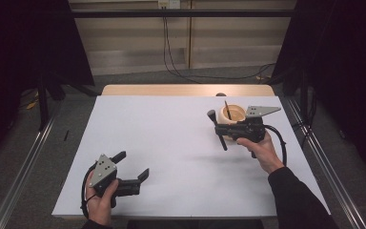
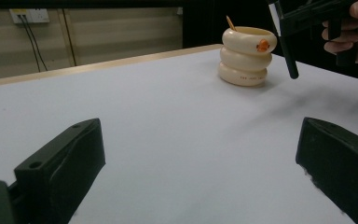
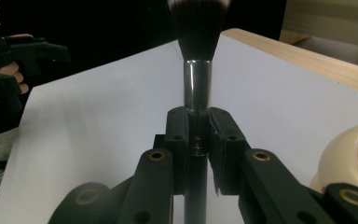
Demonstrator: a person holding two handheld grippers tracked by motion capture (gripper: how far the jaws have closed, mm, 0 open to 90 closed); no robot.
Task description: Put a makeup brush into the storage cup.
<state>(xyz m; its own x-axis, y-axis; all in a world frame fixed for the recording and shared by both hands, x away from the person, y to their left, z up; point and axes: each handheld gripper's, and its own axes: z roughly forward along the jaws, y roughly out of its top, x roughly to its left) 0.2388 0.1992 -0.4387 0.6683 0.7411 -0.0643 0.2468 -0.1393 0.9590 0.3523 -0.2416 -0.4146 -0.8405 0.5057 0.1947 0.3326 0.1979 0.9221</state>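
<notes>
The makeup brush [image 3: 196, 60] is clamped in the right tongs [image 1: 220, 130], whose jaws are closed tight on its handle just below the silver ferrule. In the right gripper view the brush stands straight up between the jaws, its dark bristle head with pale tips at the top and its dark handle running down below the grip. In the high view its long axis is near upright with a slight tilt: the bristle head points up and away from the person, the handle tip down toward the white surface [image 1: 171, 143], above it and not touching. In the left gripper view the handle end hangs just beside the holder, clear of it.

The cream ringed holder [image 1: 232, 114], shaped like stacked rings, stands near the far right corner of the surface, right behind the brush, with a thin stick leaning inside it.

The left tongs [image 1: 132, 167] are held low over the near left corner, well apart from the brush, jaws spread wide with nothing between them.
</notes>
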